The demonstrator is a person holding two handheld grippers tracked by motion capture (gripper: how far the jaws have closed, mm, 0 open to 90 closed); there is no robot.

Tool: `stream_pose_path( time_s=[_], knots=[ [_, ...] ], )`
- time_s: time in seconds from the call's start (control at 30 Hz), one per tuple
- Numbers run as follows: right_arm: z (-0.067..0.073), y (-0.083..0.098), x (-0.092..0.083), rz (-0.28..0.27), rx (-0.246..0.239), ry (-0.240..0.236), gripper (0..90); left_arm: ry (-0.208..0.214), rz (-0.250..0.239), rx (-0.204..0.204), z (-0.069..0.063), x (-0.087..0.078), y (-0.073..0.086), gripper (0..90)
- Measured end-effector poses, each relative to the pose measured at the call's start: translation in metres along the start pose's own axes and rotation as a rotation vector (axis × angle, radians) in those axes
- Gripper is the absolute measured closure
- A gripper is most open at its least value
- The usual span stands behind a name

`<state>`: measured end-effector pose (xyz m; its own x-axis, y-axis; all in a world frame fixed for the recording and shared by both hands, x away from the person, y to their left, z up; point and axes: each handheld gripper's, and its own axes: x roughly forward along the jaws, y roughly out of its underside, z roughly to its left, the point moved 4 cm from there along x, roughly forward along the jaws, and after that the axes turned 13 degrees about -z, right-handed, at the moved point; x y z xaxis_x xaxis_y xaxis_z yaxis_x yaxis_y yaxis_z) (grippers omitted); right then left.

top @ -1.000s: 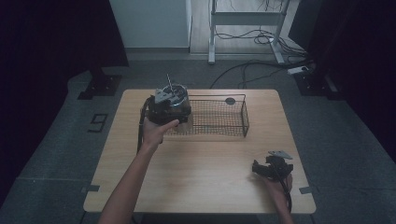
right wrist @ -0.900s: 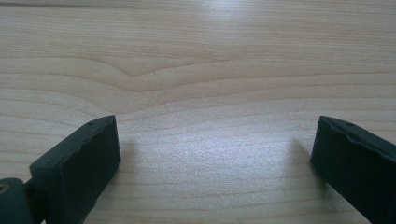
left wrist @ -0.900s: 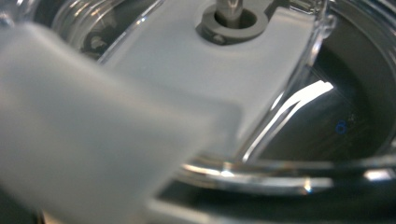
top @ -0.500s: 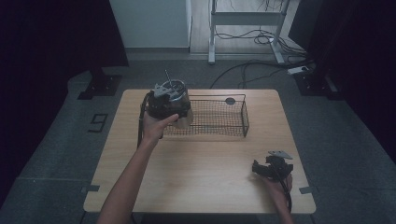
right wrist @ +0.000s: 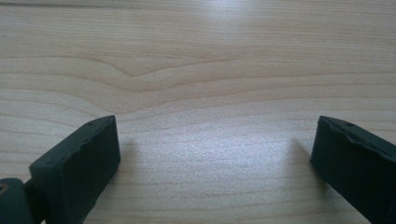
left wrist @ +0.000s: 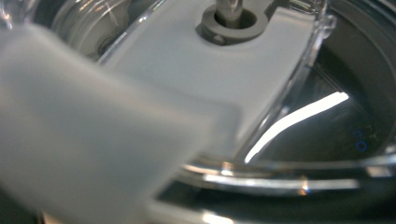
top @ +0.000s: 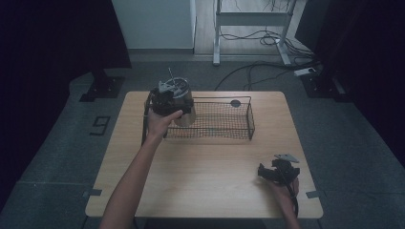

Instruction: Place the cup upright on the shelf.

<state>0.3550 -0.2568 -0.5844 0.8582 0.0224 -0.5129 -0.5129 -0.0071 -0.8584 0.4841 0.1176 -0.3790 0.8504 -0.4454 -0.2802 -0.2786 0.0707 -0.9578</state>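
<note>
A clear tan-tinted container (top: pixel 185 113) with a transparent lid and a thin rod standing up from it hangs over the left end of a black wire basket (top: pixel 224 137). My left gripper (top: pixel 165 102) is shut on its top edge from the left side. In the left gripper view the lid (left wrist: pixel 299 116) is very close, with a white plate (left wrist: pixel 187 65) and a grey hub (left wrist: pixel 231 21) under it; the jaws are hidden. My right gripper (top: pixel 263 172) rests on the wooden table (top: pixel 205 181) at the front right, jaws wide open (right wrist: pixel 215 154) over bare wood.
A small black round thing (top: pixel 235 103) lies at the basket's far side. The basket stands along the back half of the table. Beyond the table are a dark floor, cables (top: pixel 248 76) and a metal frame (top: pixel 253 19).
The left hand has carried the container a little farther back over the basket's left end. The right gripper has stayed where it was.
</note>
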Motion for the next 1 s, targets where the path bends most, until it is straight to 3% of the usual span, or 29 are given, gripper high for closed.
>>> stream_pose_path(
  time_s=[0.43, 1.0],
  knots=[
    [0.000, 0.000, 0.000, 0.001, 0.001, 0.000, 1.1, -0.039, 0.003, 0.018, 0.008, 0.022, 0.008, 4.0],
    [0.000, 0.000, 0.000, 0.001, 0.003, 0.002, 1.5, -0.054, 0.039, 0.029, 0.015, 0.043, 0.023, 4.0]
  ],
)
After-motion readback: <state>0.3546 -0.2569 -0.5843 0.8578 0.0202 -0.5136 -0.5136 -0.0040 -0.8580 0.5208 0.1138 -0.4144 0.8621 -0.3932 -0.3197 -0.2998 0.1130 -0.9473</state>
